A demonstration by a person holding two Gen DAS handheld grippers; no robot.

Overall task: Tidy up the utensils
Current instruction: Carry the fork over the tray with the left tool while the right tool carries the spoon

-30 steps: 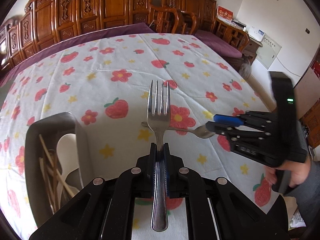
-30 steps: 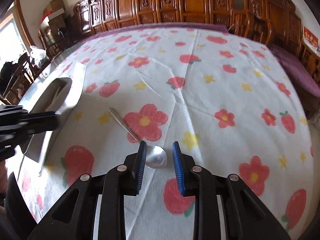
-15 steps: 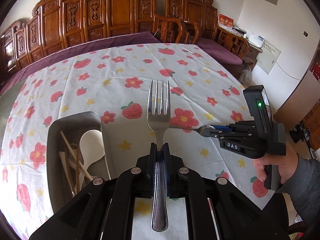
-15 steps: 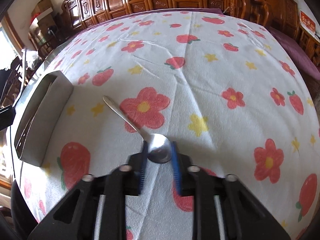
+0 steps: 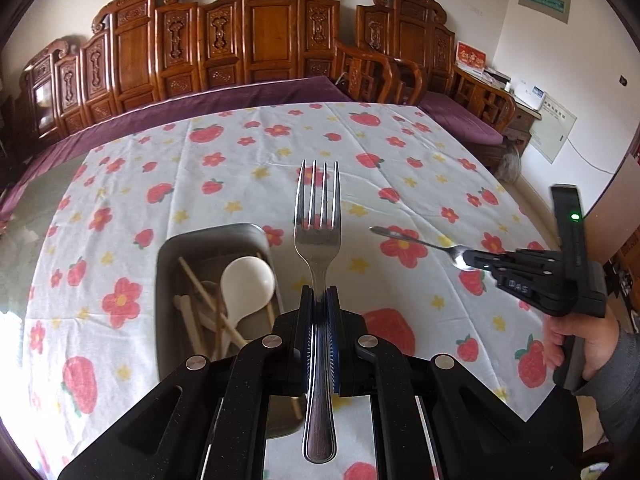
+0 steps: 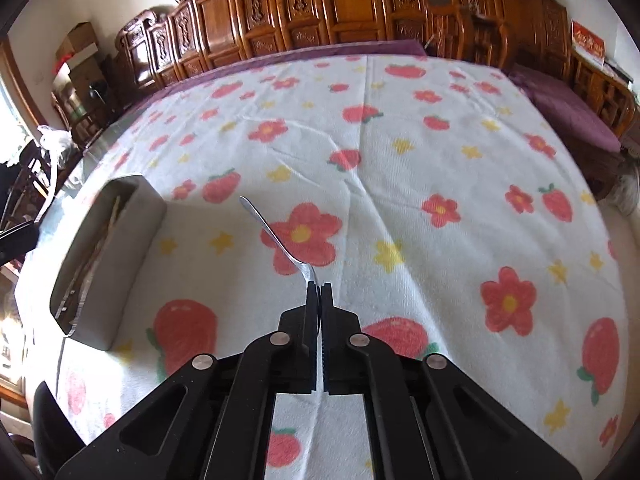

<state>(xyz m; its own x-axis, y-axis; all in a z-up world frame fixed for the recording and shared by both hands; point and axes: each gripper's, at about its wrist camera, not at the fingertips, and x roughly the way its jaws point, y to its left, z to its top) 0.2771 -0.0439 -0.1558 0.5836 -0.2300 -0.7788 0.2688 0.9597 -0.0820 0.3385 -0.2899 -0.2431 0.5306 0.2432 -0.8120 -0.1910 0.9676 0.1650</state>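
Note:
My left gripper [image 5: 319, 292] is shut on a steel fork [image 5: 318, 216], tines pointing away, held above the table beside a grey metal tray [image 5: 172, 248]. The tray holds a white spoon [image 5: 247, 284] and wooden chopsticks [image 5: 208, 312]. My right gripper [image 6: 319, 286] is shut on the bowl of a steel spoon [image 6: 276, 236], whose handle sticks out forward and left, lifted off the cloth. In the left wrist view the right gripper [image 5: 474, 260] hangs at the right with that spoon [image 5: 416, 240] pointing left. The tray [image 6: 120, 240] lies left of the right gripper.
A white tablecloth [image 5: 360, 140] printed with red flowers and strawberries covers the table. Carved wooden chairs [image 5: 260, 40] and a purple bench cushion [image 5: 240, 92] line the far side. A person's hand and grey sleeve [image 5: 592, 344] hold the right gripper at the table's right edge.
The right gripper closed on the spoon's bowl and lifted it off the cloth. The left gripper rose and drew back with the fork, bringing the tray more into view.

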